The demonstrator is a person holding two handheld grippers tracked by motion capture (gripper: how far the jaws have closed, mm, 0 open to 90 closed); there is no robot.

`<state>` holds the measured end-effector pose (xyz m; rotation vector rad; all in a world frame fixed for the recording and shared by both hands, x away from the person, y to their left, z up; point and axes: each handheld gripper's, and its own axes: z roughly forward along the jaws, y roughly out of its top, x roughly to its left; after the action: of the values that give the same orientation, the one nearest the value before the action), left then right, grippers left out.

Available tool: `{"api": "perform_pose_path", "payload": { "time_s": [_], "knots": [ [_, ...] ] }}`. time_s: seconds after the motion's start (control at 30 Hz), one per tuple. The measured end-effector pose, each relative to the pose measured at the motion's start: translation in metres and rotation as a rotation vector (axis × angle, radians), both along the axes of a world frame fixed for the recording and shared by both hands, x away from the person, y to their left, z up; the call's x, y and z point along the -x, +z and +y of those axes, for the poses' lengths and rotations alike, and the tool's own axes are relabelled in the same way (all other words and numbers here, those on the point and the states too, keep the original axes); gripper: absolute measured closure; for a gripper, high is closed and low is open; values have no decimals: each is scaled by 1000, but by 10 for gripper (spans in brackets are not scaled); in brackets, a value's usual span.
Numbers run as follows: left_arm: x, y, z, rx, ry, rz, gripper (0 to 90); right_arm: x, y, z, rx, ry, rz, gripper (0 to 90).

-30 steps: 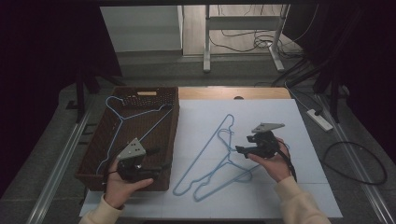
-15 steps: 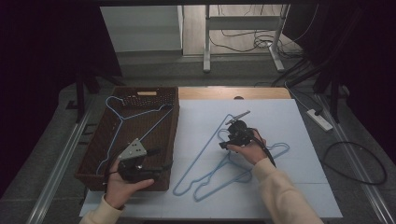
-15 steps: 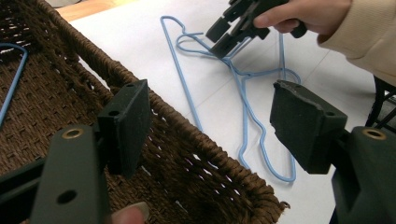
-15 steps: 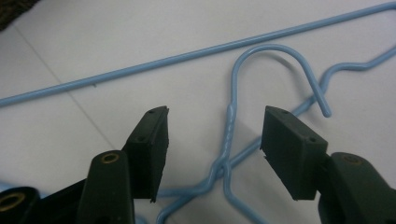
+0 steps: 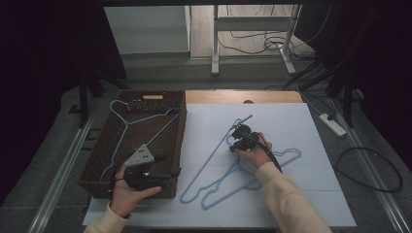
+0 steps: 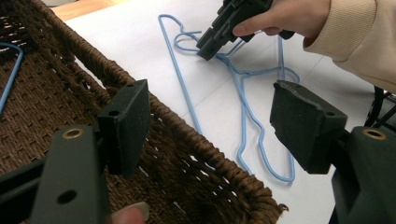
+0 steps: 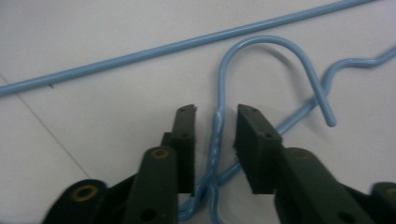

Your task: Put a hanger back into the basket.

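Right hand-held gripper (image 7: 215, 135) straddles thin blue wire hanger's (image 7: 243, 46) twisted neck.

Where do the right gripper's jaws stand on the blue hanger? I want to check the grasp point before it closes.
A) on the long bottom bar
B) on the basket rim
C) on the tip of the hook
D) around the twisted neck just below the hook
D: in the right gripper view the right gripper has its jaws open either side of the blue hanger at its twisted neck, not yet clamped.

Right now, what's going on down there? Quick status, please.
Right gripper open, jaws astride the hanger's neck. Left gripper open above the basket. Second hanger lies alongside.
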<state>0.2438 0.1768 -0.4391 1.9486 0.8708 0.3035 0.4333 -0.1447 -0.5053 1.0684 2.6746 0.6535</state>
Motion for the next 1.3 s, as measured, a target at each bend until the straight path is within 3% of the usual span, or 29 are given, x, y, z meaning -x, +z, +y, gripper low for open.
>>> {"api": "perform_pose_path", "payload": {
  "time_s": [0.1, 0.23, 0.33, 0.53, 0.9, 1.1, 1.3],
  "knots": [
    [1, 1, -1, 0, -2, -5, 296, 1, 0, 2, 7, -1, 5, 837],
    [1, 2, -2, -1, -5, -7, 296, 2, 1, 2, -6, -23, 18, 857],
    [1, 1, -2, -1, -6, -6, 296, 4, 3, 0, -7, -35, 2, 858],
    [1, 2, -2, 0, -6, -6, 296, 14, 21, -12, -97, -54, -53, 863],
    [1, 3, -9, -4, -13, 4, 295, 57, 58, -36, -245, -28, -177, 865],
    [1, 3, -14, -5, -12, 8, 295, 74, 67, -49, -303, -21, -214, 866],
    [-1, 4, -20, -12, -26, 15, 291, 83, 69, -59, -325, -13, -245, 866]
  ]
}}
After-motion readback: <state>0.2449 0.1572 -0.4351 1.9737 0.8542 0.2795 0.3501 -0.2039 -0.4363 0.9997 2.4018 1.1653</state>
